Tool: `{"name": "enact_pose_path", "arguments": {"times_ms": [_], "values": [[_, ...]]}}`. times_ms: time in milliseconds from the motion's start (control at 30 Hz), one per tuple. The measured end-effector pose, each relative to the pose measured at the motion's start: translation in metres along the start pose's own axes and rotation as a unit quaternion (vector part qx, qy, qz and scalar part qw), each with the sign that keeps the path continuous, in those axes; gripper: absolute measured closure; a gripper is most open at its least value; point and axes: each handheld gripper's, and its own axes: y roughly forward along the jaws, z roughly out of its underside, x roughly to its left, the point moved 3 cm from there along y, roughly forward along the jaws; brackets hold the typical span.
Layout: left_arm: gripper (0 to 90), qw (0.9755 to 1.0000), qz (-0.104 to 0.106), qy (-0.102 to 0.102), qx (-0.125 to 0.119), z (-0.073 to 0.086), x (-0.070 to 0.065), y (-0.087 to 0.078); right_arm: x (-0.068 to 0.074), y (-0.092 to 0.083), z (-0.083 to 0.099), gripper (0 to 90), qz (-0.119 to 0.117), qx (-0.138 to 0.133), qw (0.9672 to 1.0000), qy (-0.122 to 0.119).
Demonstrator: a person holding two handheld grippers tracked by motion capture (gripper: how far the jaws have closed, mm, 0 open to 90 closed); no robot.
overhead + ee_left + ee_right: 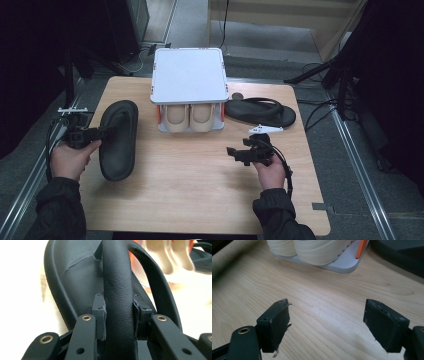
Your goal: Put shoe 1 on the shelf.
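Note:
A black sandal (119, 140) lies at the left of the wooden table (190, 195), toe toward the far side. My left gripper (102, 132) reaches in from its left and is shut on the sandal's strap (117, 290), both pads pressing the strap's sides. In the left gripper view the left gripper (119, 315) holds the strap upright, with the sole (75, 280) behind it. A second black sandal (260, 111) lies at the back right. My right gripper (236, 150) hovers over bare wood right of centre, open and pointing left, and the right gripper (327, 322) has nothing between its jaws.
A white two-level rack (189, 75) stands at the back centre, with a pair of cream shoes (190, 117) on its lower level. In the right gripper view, the cream shoes (312, 250) and the rack's base (344, 265) are just ahead. The second sandal (402, 255) is beyond on the right.

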Motion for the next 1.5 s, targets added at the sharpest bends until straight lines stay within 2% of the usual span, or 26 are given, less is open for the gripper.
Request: {"name": "enact_pose_path", "arguments": {"times_ms": [400,500,533,700,833,933,1000,1033,1133,1333,1500], "values": [[69.1,0.9993,0.028,0.026,0.005,0.037,-0.047,-0.007,-0.004,0.005,-0.007,21.0,0.001,0.001,1.0000,0.000],[69.0,0.9989,0.037,0.027,0.006,0.042,-0.054,-0.007,-0.005,0.005,-0.007,21.0,0.001,0.001,1.0000,0.001],[69.0,0.9987,0.041,0.031,0.006,0.048,-0.060,-0.007,-0.005,0.005,-0.007,21.0,0.001,0.001,1.0000,0.002],[69.0,0.9972,0.059,0.042,0.018,0.059,-0.077,-0.004,-0.005,0.004,-0.007,21.0,0.003,0.001,1.0000,0.003],[68.9,0.9955,0.076,0.054,0.017,0.064,-0.091,-0.003,-0.005,0.005,-0.007,21.0,0.001,0.001,1.0000,0.002],[68.9,0.9944,0.083,0.062,0.025,0.069,-0.100,0.004,-0.005,0.005,-0.007,21.1,0.001,0.002,1.0000,0.003],[68.9,0.9940,0.083,0.066,0.027,0.071,-0.102,0.007,-0.005,0.005,-0.007,21.0,0.001,0.002,1.0000,0.003],[68.8,0.9937,0.081,0.069,0.035,0.074,-0.104,0.016,-0.005,0.005,-0.007,21.0,0.001,0.002,1.0000,0.003],[68.7,0.9930,0.087,0.060,0.052,0.078,-0.103,0.029,-0.004,0.005,-0.007,21.0,0.001,0.003,1.0000,0.003],[68.7,0.9923,0.080,0.058,0.075,0.084,-0.102,0.051,-0.004,0.007,-0.007,21.0,0.001,0.006,1.0000,0.001],[67.9,0.9924,0.082,0.055,0.073,0.083,-0.101,0.061,-0.004,0.006,-0.005,21.0,0.002,0.007,1.0000,0.000]]}}
